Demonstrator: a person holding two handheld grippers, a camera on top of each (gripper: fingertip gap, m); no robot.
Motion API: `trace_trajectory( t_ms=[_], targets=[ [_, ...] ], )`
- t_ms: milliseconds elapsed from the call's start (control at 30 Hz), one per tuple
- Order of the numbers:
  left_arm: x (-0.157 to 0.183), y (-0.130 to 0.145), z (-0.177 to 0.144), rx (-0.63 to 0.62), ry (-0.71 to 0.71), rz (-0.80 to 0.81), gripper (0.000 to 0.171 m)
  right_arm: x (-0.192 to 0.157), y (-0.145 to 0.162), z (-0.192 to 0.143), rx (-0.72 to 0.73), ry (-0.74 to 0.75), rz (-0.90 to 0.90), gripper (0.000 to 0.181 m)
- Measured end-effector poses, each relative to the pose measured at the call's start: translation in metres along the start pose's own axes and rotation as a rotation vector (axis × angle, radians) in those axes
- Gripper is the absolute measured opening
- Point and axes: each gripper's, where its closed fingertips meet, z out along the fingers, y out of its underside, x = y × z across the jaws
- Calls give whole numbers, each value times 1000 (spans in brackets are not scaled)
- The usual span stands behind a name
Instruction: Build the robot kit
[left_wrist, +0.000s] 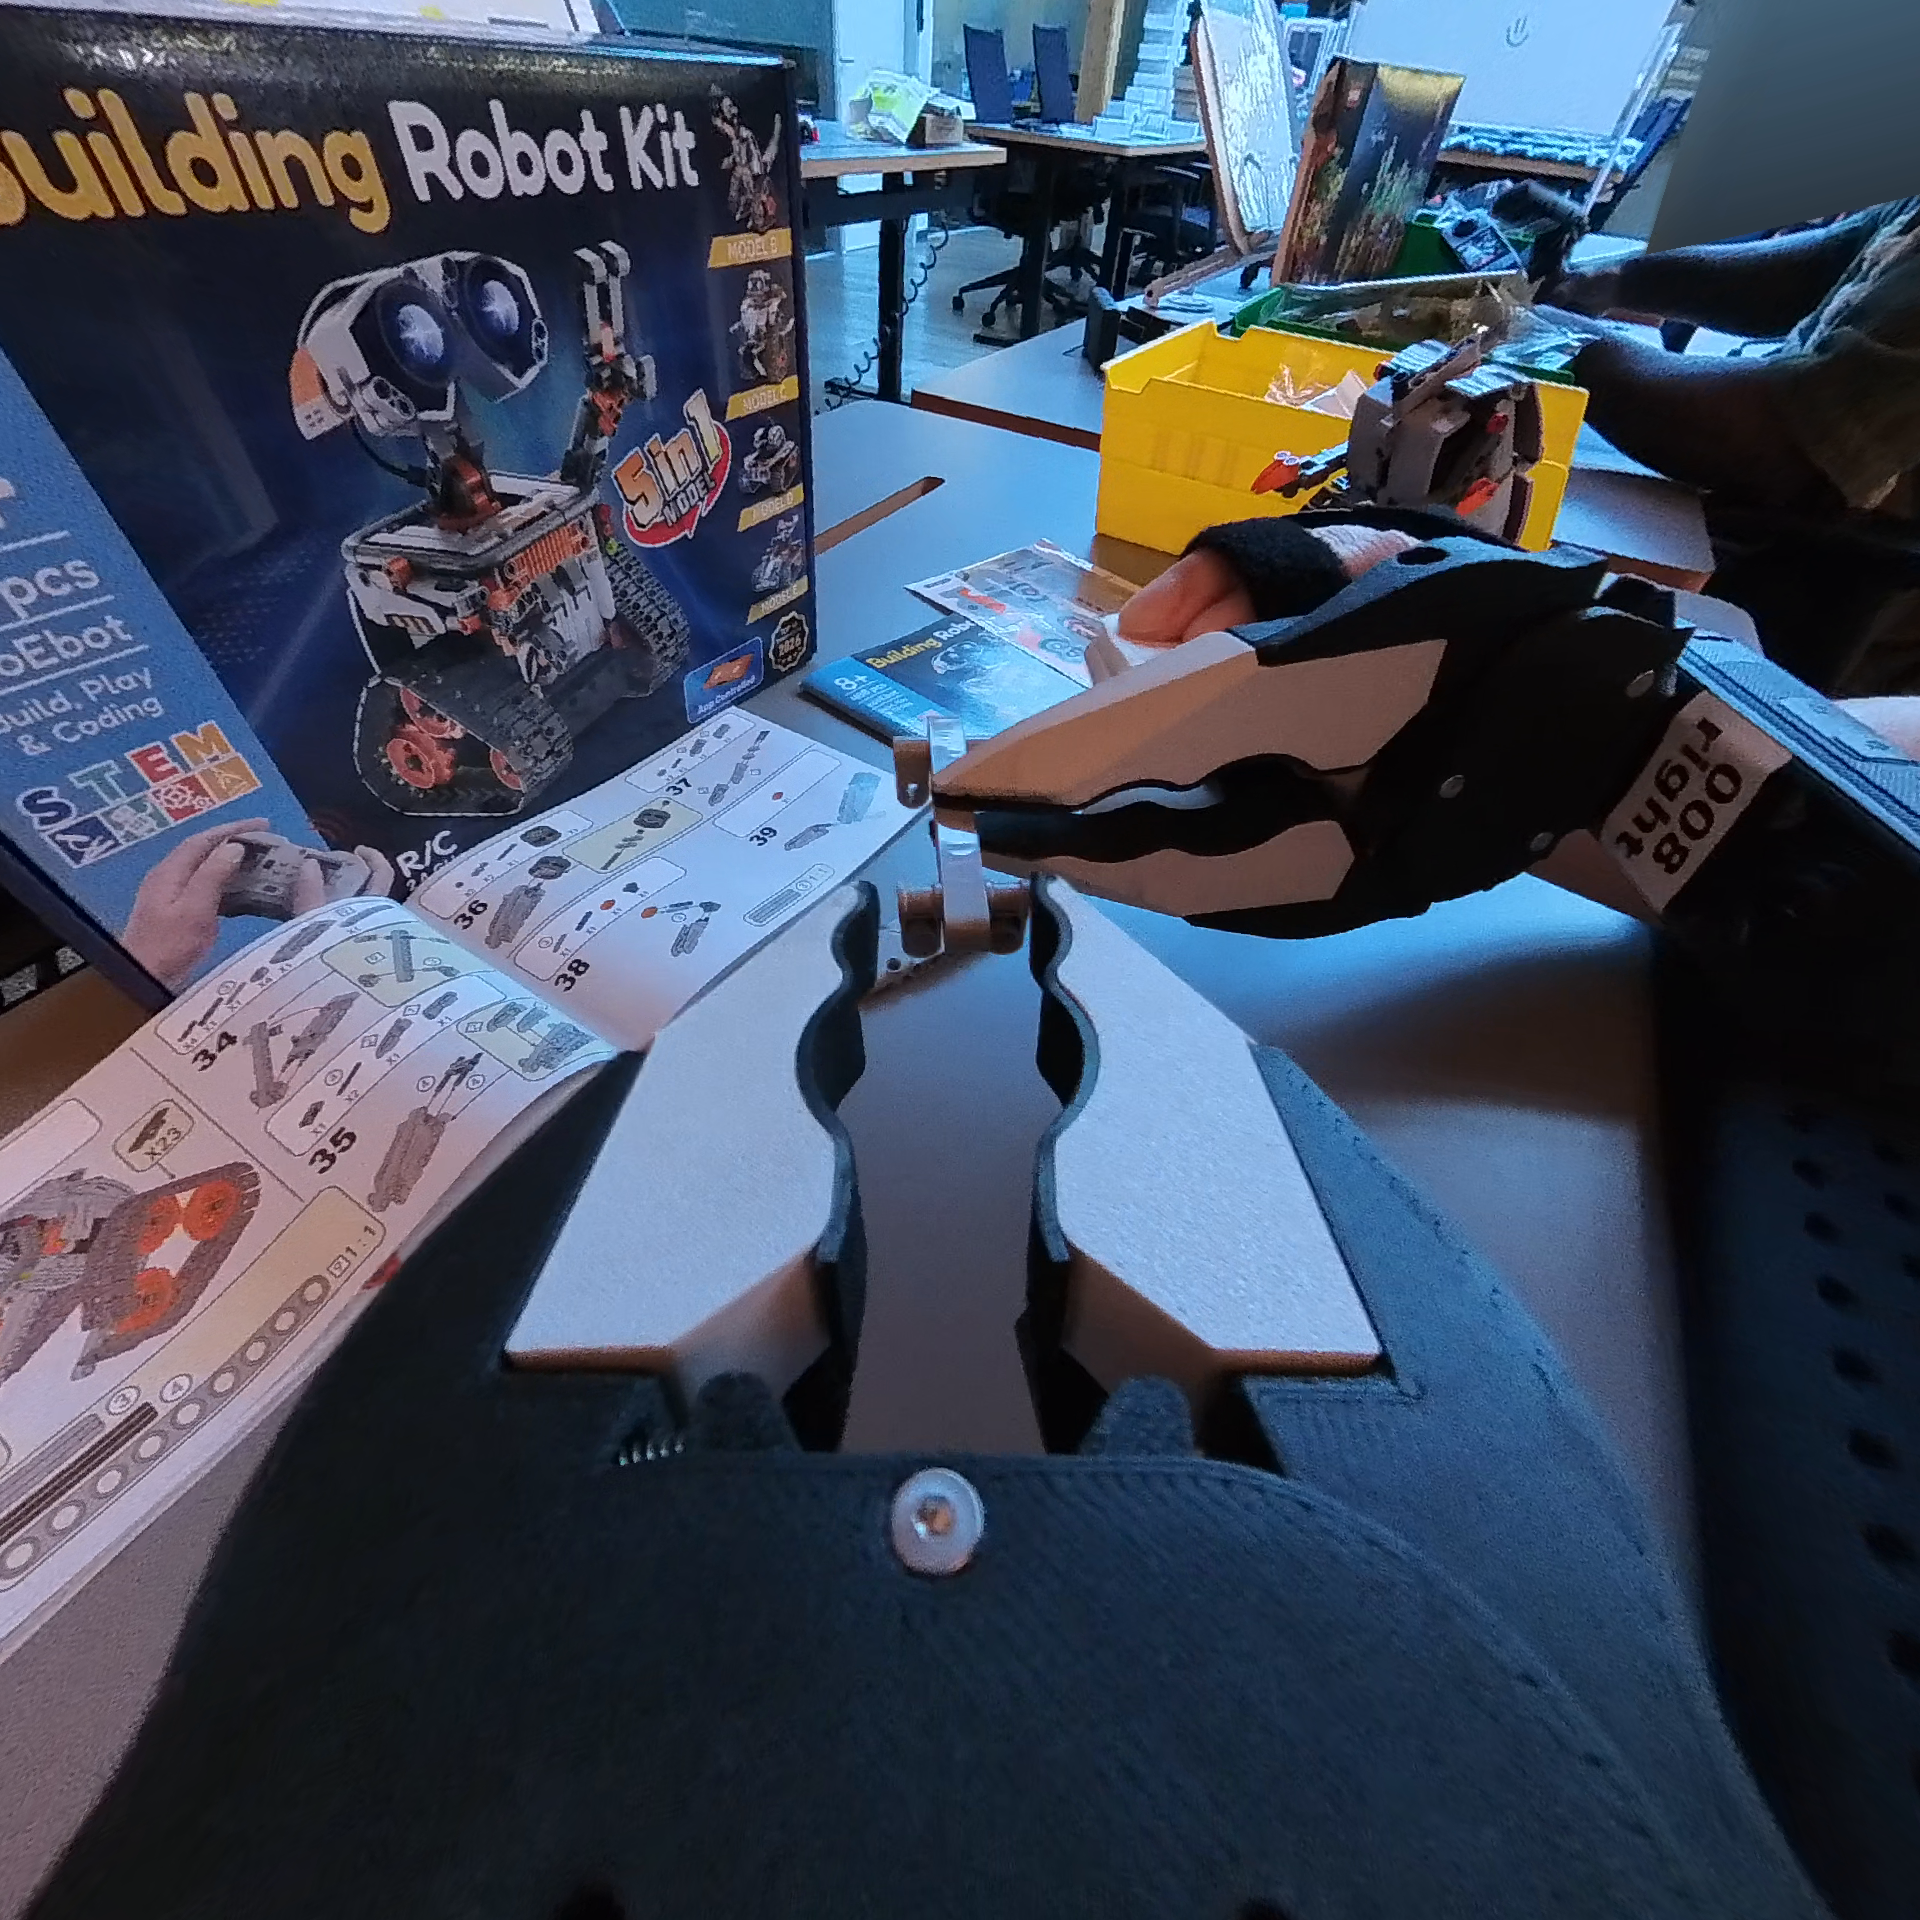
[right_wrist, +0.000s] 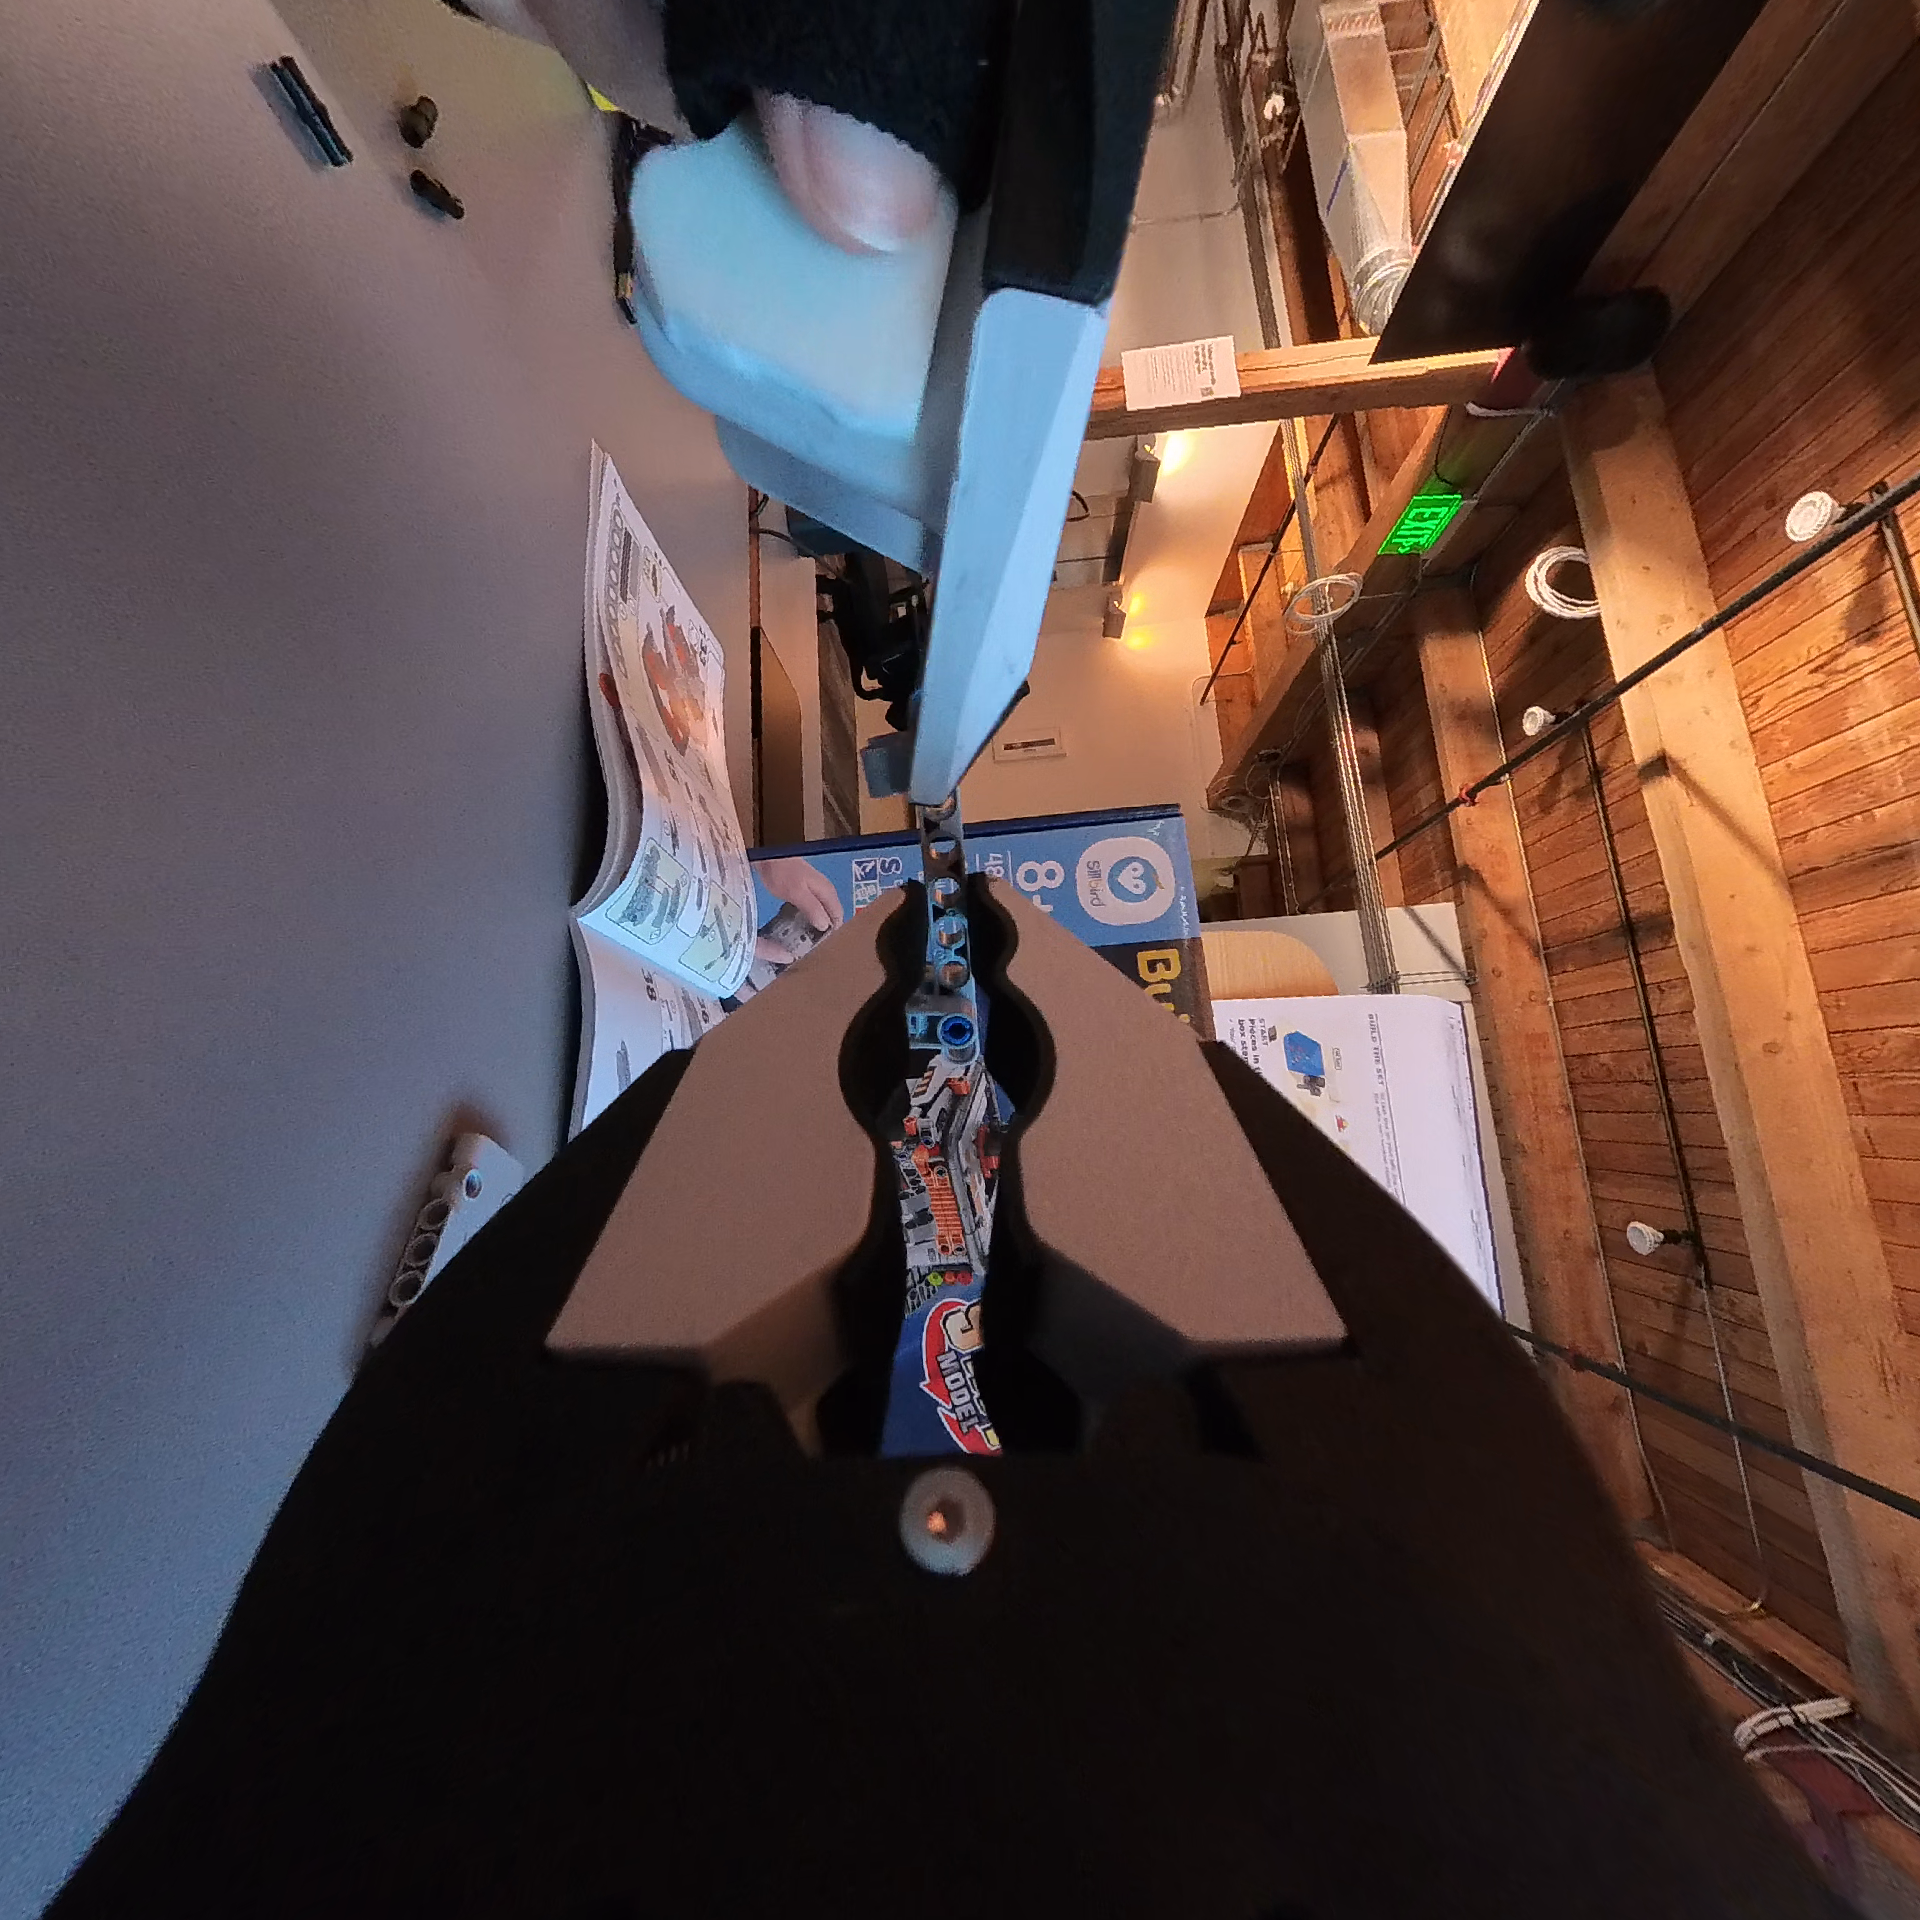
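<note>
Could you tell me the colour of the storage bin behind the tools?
Yellow bin; clearest in the left wrist view.

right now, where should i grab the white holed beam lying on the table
Across its narrow width near the middle, coming straight down onto the table: the white holed beam lies flat, long and thin, its near end hidden behind the right gripper, which is shut on a grey beam assembly.

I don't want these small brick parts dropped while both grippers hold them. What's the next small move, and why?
Probably hold the left gripper steady and ease the right gripper slightly toward it. The right jaws pinch the grey beam, and its far end meets the grey connector between the left jaws. Both parts hang above the table.
</note>
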Motion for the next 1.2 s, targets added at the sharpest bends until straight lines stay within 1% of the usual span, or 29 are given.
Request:
trace_trajectory(
  t_ms=[100,200,400,600,667,767,867,900,1000,1133,1167,1200],
  targets=[
    [0,1,0,-4,13,-8,23,-1,0,0,-2,-2,-3,7],
    [1,0,-2,-9,-1,47,22,1,-1,-1,2,5,-1,7],
    [4,-2,-3,-13,-12,106,22,4,-3,-3,20,19,-4,7],
    [5,-2,-3,-13,11,88,22,4,-3,-3,25,19,-14,7],
    [5,-4,-3,1,18,75,35,3,-2,-3,18,13,-15,7],
    [5,-3,-2,0,2,98,25,3,0,-3,14,14,-15,7],
    [5,-4,-2,16,-4,83,25,2,-2,-3,19,8,-26,7],
    [4,-3,-1,13,-2,74,23,1,-2,-3,17,6,-31,7],
    [2,4,1,-32,0,59,22,-4,-1,-1,8,-5,-40,7],
    [0,0,-3,-17,-19,106,22,1,-3,1,15,33,-29,7],
    [-3,-2,-5,-4,-43,117,22,4,-3,1,21,51,-21,10],
    [-7,-4,-7,4,-68,136,22,6,-2,0,22,68,-10,18]
  ],
)
